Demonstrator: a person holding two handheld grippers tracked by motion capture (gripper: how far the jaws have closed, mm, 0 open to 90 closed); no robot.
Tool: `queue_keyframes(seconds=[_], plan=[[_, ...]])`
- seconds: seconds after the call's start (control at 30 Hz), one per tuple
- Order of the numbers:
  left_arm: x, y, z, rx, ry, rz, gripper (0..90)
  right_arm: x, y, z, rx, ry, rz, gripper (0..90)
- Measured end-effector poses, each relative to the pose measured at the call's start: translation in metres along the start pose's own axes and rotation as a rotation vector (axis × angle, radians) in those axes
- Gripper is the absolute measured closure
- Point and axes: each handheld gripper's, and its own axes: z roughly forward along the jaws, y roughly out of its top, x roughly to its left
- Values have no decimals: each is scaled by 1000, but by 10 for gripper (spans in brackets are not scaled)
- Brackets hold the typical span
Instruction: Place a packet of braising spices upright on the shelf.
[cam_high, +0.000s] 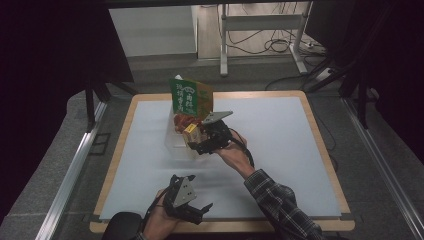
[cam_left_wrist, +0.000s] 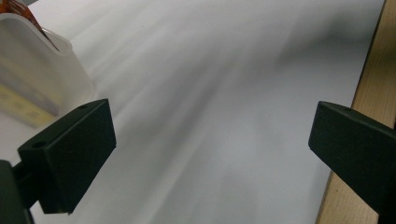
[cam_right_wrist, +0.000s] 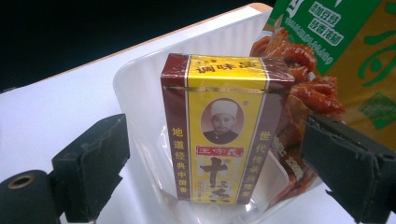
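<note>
A yellow and maroon carton (cam_right_wrist: 219, 126) stands upright in a clear plastic tub (cam_right_wrist: 140, 84) in the right gripper view. My right gripper (cam_right_wrist: 215, 158) is open, with one jaw on each side of the carton and a gap to both. Behind the carton lie a red snack packet (cam_right_wrist: 308, 88) and a green and orange packet (cam_right_wrist: 350, 42). From the high view, the right gripper (cam_high: 196, 145) sits at the tub (cam_high: 172, 142) mid-table, and the green packet (cam_high: 190, 95) sticks up behind. My left gripper (cam_high: 201, 212) rests near the front edge, open and empty; its jaws (cam_left_wrist: 210, 140) stand wide over the white mat.
The tub's corner (cam_left_wrist: 42, 70) shows at the upper left of the left gripper view. A white mat (cam_high: 280, 145) covers the wooden table, whose edge (cam_left_wrist: 369, 88) runs close by the left gripper. Dark frames, cables and a metal stand (cam_high: 260, 30) lie beyond the table.
</note>
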Motion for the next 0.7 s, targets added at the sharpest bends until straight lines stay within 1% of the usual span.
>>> queue_keyframes(seconds=[0.17,0.47,0.7], plan=[[0,0,0,-3,-1,-4,3,1,0,-6,16,-7,-19,76],[2,0,-2,-18,1,-15,0,-2,-4,-17,5,-2,-1,70],[3,0,-3,-24,4,-26,0,-4,-7,-26,4,-12,3,63]])
